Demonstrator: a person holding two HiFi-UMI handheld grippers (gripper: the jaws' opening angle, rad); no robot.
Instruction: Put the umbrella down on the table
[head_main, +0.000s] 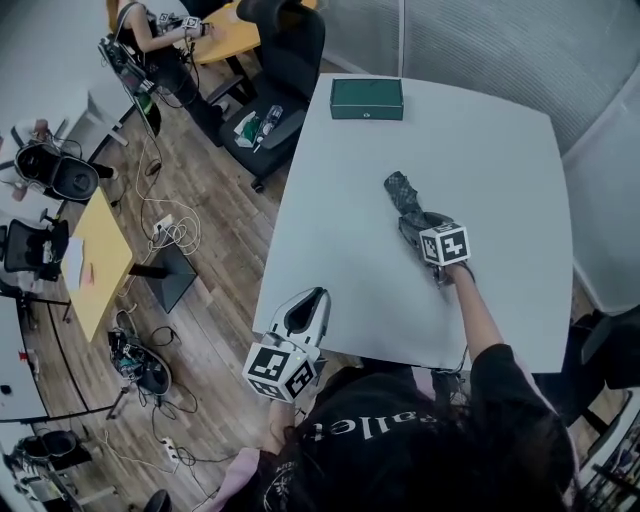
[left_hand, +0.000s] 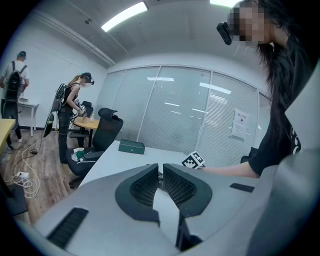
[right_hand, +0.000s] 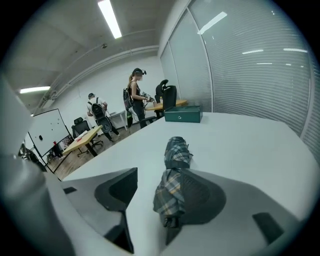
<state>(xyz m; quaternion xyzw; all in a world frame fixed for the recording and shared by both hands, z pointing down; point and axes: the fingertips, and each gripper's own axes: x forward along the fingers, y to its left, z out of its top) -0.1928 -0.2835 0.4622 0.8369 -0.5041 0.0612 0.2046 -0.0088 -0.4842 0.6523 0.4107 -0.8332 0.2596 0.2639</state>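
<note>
A folded plaid umbrella lies flat on the white table, right of the middle. My right gripper sits at its near end with the jaws wide apart. In the right gripper view the umbrella lies between them, resting against the right-hand pad, with a clear gap to the left one. My left gripper hovers at the table's near left edge, far from the umbrella. Its jaws are shut with nothing between them.
A dark green box stands at the table's far edge. A black office chair is beside the far left corner. Yellow desks, cables and other people fill the wooden floor at left.
</note>
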